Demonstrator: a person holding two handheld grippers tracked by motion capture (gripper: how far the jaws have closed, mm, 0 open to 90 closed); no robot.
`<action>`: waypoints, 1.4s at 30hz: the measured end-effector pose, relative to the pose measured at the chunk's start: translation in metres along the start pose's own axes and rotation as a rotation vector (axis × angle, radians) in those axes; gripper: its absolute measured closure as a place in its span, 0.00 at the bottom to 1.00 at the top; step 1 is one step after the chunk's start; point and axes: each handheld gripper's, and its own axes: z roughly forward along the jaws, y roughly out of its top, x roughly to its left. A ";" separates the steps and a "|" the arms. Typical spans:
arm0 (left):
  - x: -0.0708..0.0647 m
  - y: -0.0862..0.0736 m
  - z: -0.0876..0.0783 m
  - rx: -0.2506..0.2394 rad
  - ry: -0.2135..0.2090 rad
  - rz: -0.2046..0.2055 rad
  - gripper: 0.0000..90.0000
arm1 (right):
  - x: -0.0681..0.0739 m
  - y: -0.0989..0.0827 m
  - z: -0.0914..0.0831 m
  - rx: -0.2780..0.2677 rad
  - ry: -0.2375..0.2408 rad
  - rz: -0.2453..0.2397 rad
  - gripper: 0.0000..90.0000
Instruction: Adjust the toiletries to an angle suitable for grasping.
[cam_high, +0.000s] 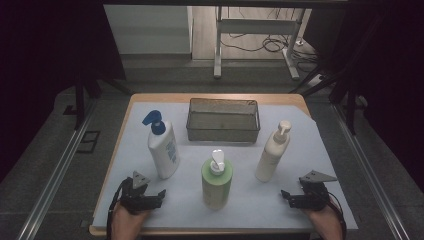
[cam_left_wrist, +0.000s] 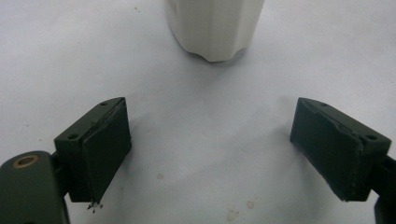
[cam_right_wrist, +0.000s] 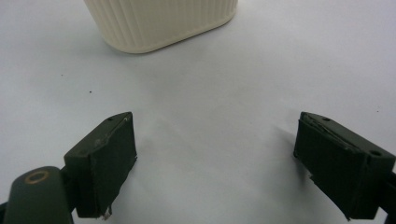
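Note:
Three pump bottles stand upright on the white sheet: a white bottle with a blue pump (cam_high: 162, 145) at left, a green bottle (cam_high: 216, 180) in the middle front, and a cream bottle (cam_high: 272, 152) at right. My left gripper (cam_high: 160, 196) rests near the front left, open, with nothing between its jaws. The white bottle's base (cam_left_wrist: 215, 28) shows ahead of the left gripper (cam_left_wrist: 212, 154). My right gripper (cam_high: 286, 197) sits at the front right, open and empty. The cream bottle's ribbed base (cam_right_wrist: 161, 21) lies ahead of the right gripper (cam_right_wrist: 215, 163).
A wire mesh basket (cam_high: 223, 132) stands at the back middle of the table. The wooden table edge (cam_high: 215, 96) borders the white sheet. Metal rails run along both sides, and a desk frame with cables stands beyond the table.

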 end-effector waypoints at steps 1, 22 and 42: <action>0.000 0.000 0.000 0.000 0.000 0.000 0.13 | 0.000 0.000 0.000 0.000 0.000 0.000 0.14; 0.001 0.000 0.000 -0.002 -0.005 -0.005 0.13 | -0.001 0.001 0.000 0.002 0.009 0.004 0.13; 0.001 0.000 0.000 -0.003 -0.006 -0.005 0.13 | 0.001 0.005 -0.005 0.002 0.045 0.002 0.15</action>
